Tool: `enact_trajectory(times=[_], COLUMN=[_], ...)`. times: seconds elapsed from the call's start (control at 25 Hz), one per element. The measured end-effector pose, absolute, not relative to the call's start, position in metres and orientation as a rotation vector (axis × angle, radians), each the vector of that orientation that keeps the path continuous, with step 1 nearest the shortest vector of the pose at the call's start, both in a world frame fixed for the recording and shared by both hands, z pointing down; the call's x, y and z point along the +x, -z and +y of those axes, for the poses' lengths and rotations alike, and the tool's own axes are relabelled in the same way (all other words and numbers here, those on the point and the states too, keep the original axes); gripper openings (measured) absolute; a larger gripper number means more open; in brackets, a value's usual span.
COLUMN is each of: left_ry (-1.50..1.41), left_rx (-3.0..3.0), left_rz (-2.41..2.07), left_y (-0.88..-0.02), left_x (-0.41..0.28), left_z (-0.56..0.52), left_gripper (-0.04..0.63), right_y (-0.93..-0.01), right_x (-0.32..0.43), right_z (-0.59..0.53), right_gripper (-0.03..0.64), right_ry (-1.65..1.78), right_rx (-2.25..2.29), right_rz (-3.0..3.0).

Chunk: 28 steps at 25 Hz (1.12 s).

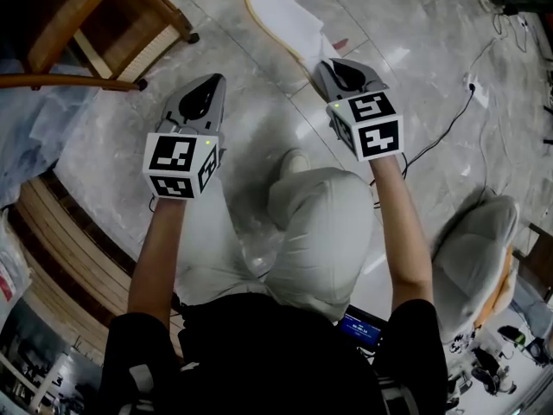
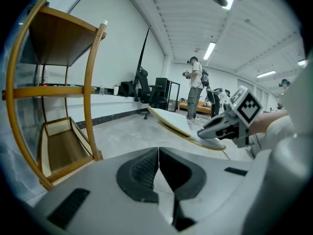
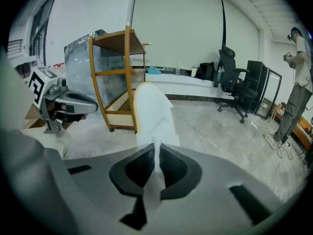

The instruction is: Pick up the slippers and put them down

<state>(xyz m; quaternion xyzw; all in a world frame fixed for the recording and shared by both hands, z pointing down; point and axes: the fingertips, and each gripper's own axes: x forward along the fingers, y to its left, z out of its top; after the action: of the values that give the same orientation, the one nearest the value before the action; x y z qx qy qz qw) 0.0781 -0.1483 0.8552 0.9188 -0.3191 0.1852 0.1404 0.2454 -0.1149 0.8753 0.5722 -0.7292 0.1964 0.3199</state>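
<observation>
One slipper [image 1: 281, 15] is being shown. Two grippers are being counted, the left gripper [image 1: 204, 85] and the right gripper [image 1: 342, 66]. One wooden shelf [image 3: 117, 43] is being seen as well.

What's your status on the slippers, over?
Left gripper shut, empty. Right gripper shut on white slipper, by its upper; looks off the floor. One slipper in view. Wooden shelf off left, clear of both.
</observation>
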Motion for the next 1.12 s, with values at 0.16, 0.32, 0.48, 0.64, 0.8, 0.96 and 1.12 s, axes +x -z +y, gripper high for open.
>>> enact_trajectory(times=[0.16, 0.32, 0.48, 0.64, 0.8, 0.96, 1.12], left_ry=[-0.52, -0.5, -0.5, -0.509, -0.516, -0.522, -0.537], left_rx=[2.678, 2.694, 2.705, 2.7, 2.708, 2.71, 2.705], left_rz=[-0.905, -0.893, -0.889, -0.872, -0.858, -0.844, -0.837], left_y=[-0.867, -0.875, -0.885, -0.894, -0.901, -0.908, -0.917], left_x=[0.079, 0.075, 0.068, 0.068, 0.074, 0.08, 0.083], left_z=[-0.145, -0.142, -0.145, -0.145, -0.143, -0.143, -0.144], left_gripper=[0.006, 0.006, 0.006, 0.006, 0.006, 0.006, 0.006], right_y=[-0.892, -0.909, -0.921, -0.931, -0.944, -0.959, -0.976], right_x=[0.246, 0.24, 0.234, 0.233, 0.236, 0.24, 0.242], right_z=[-0.109, -0.104, -0.102, -0.098, -0.095, -0.091, -0.089], right_gripper=[0.015, 0.015, 0.015, 0.015, 0.015, 0.015, 0.015], right_ry=[-0.518, -0.533, -0.526, -0.546, -0.558, -0.579, -0.599], right_rx=[1.518, 1.515, 1.507, 1.504, 1.497, 1.492, 1.475], right_rz=[-1.907, -1.903, -1.891, -1.888, -1.882, -1.866, -1.85])
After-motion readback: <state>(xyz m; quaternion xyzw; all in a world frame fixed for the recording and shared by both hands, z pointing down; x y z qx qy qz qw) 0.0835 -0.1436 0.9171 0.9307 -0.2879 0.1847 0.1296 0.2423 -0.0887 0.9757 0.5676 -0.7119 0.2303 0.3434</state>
